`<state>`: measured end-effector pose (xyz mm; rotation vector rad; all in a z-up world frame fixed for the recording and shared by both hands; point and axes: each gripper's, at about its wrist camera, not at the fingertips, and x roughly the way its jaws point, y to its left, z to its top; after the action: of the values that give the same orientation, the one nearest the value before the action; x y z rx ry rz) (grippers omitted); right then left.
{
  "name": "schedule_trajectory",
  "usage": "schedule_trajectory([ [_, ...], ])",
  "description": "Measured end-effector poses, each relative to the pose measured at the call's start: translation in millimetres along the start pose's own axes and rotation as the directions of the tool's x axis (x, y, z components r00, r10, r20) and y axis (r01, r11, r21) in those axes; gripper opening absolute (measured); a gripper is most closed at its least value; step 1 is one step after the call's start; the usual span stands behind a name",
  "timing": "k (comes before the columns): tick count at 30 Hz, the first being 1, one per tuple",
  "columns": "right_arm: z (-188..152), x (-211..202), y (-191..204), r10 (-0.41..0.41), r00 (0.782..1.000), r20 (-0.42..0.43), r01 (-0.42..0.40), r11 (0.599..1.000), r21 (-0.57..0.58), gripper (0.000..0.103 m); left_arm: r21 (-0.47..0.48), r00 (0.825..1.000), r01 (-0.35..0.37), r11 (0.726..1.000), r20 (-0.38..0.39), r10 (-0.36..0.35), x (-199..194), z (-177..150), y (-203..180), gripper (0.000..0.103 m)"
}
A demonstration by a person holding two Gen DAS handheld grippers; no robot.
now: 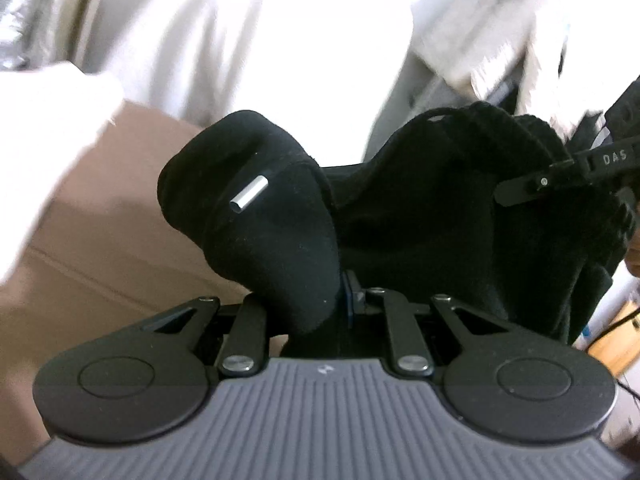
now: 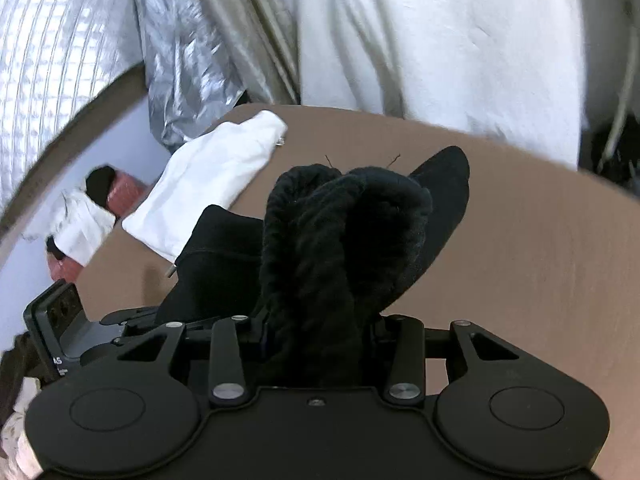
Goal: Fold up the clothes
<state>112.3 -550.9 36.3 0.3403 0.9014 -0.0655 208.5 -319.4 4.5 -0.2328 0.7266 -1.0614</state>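
Garment [image 2: 340, 240] hangs above table [image 2: 520, 260] (folded cloth [image 2: 216, 184] left).

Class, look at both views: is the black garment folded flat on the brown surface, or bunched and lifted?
Bunched and lifted. The black garment hangs between the left gripper and right gripper, above the brown surface.

One black garment [image 1: 420, 232] hangs across the centre of the left wrist view, carrying one silver metal cord tip [image 1: 248, 194] at centre left. Two grippers are counted: the left gripper [image 1: 340, 304] at lower centre and the right gripper [image 2: 320, 320] at lower centre of its own view. One white garment [image 2: 212, 184] lies at centre left of the right wrist view on one brown surface [image 2: 540, 260]. One silver quilted cover [image 2: 52, 80] fills the upper left.
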Motion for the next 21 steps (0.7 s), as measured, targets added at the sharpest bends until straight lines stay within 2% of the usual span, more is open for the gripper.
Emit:
schedule_trajectory([
  [4, 50.5, 9.1, 63.3, -0.004, 1.0, 0.01, 0.006, 0.991, -0.134, 0.046, -0.023, 0.993, -0.033, 0.999, 0.11, 0.035, -38.6, 21.4, 21.0, 0.016],
  [8, 87.8, 34.4, 118.1, 0.055, 0.998, 0.019, -0.048, 0.965, -0.259, 0.046, -0.094, 0.977, -0.087, 0.992, 0.187, 0.103, -71.0, 31.1, 55.0, 0.016],
  [10, 103.7, 51.6, 139.7, 0.092, 0.996, 0.001, -0.088, 0.958, -0.273, 0.046, -0.12, 0.97, -0.142, 0.983, 0.18, 0.162, -81.4, 35.6, 69.9, 0.016],
  [13, 110.1, 82.0, 151.1, 0.13, 0.988, -0.084, -0.146, 0.963, -0.227, 0.046, -0.15, 0.963, -0.239, 0.959, 0.091, 0.254, -87.5, 39.3, 90.3, 0.016],
  [17, 111.5, 135.9, 167.7, 0.157, 0.974, -0.165, -0.196, 0.946, -0.259, 0.046, -0.233, 0.962, -0.231, 0.945, 0.089, 0.257, -87.1, 27.8, 135.8, 0.016],
  [21, 119.1, 167.3, 172.0, 0.225, 0.959, -0.174, -0.272, 0.904, -0.329, 0.045, -0.325, 0.953, -0.229, 0.918, 0.119, 0.28, -88.4, 28.9, 177.7, 0.016],
])
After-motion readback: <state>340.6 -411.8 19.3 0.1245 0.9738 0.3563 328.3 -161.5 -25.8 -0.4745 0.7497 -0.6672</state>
